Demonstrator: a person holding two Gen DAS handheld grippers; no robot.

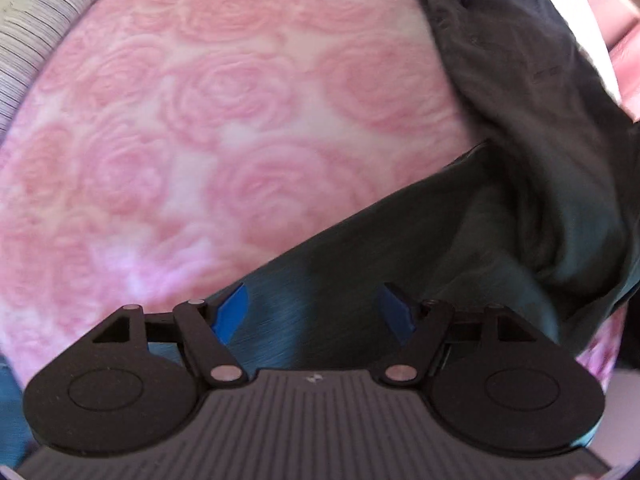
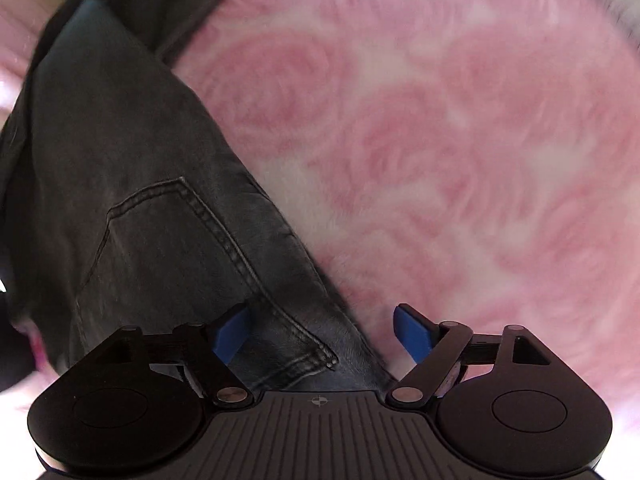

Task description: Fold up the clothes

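A: Report the left wrist view, left to right.

B: A grey-and-white striped fabric strip (image 1: 28, 36) borders the far left edge of the pink fleece blanket with a rose pattern (image 1: 208, 120). The blanket fills the centre. The dark grey denim jeans (image 1: 520, 140) lie on the right part of the blanket, running from the far right edge down toward the near edge. A folded-over section bunches at the right.

A: Left gripper condition?

B: The left gripper with blue finger pads (image 1: 314, 310) has its fingers spread apart. Dark fabric of the jeans lies between and below the pads. Contact cannot be confirmed; the picture is blurred there.

A: Report the right wrist view.

B: The jeans (image 2: 132, 200) occupy the left side of the blanket (image 2: 460, 140), with a stitched back pocket (image 2: 188, 264) facing up. The jeans' edge runs diagonally from the upper left toward the bottom centre.

A: Right gripper condition?

B: The right gripper with blue finger pads (image 2: 324, 334) stands with its fingers apart. The left pad is over the pocket; the right pad is over bare blanket. The jeans' edge passes between them.
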